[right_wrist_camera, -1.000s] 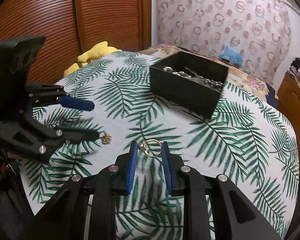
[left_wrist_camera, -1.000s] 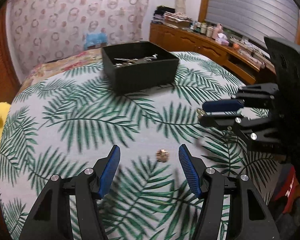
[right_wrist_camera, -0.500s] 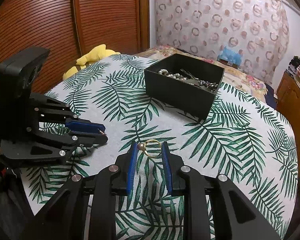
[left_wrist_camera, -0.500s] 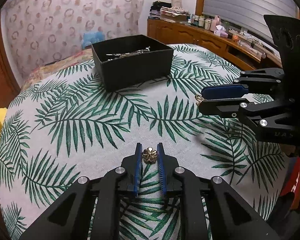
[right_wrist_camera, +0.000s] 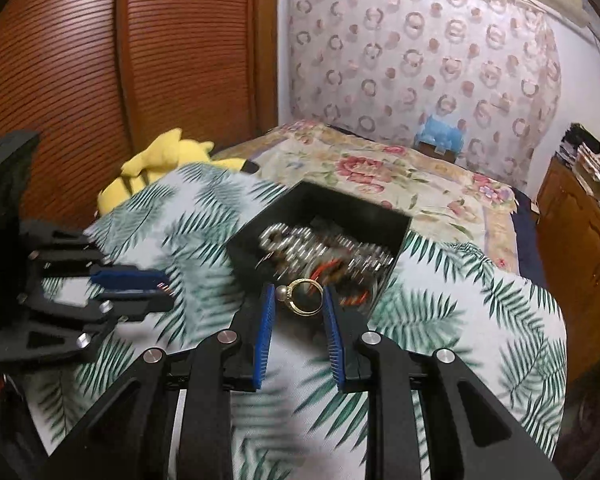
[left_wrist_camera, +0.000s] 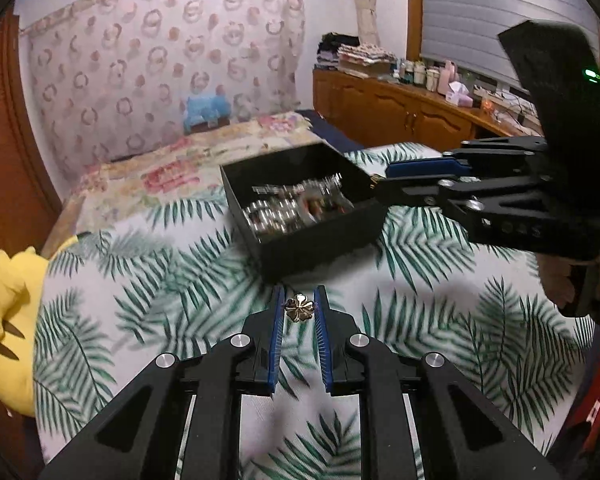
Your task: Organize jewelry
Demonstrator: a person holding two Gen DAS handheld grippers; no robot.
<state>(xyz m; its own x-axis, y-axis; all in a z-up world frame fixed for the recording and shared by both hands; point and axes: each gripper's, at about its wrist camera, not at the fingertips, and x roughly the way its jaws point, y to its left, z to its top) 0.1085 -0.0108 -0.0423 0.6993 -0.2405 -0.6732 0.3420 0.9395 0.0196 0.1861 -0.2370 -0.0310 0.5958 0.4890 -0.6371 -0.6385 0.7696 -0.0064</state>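
My left gripper (left_wrist_camera: 299, 307) is shut on a small gold flower charm (left_wrist_camera: 299, 308), held above the palm-leaf tablecloth just short of the black jewelry box (left_wrist_camera: 312, 242). My right gripper (right_wrist_camera: 299, 300) is shut on a gold ring with a pearl (right_wrist_camera: 305, 297), held at the near edge of the black box (right_wrist_camera: 244, 240), over its heap of silver chains (right_wrist_camera: 320, 252). In the left wrist view the right gripper (left_wrist_camera: 374, 182) reaches to the box's right rim. In the right wrist view the left gripper (right_wrist_camera: 162, 292) is left of the box.
A yellow plush toy (left_wrist_camera: 8, 320) lies at the table's left edge, also seen in the right wrist view (right_wrist_camera: 156, 172). A floral bedspread (right_wrist_camera: 380, 176) lies behind the table. A wooden cabinet (left_wrist_camera: 400, 116) with clutter stands at the right.
My left gripper closed on the flower charm and lifted it. Both grippers have moved forward to the black box, the right one carrying the ring over its edge.
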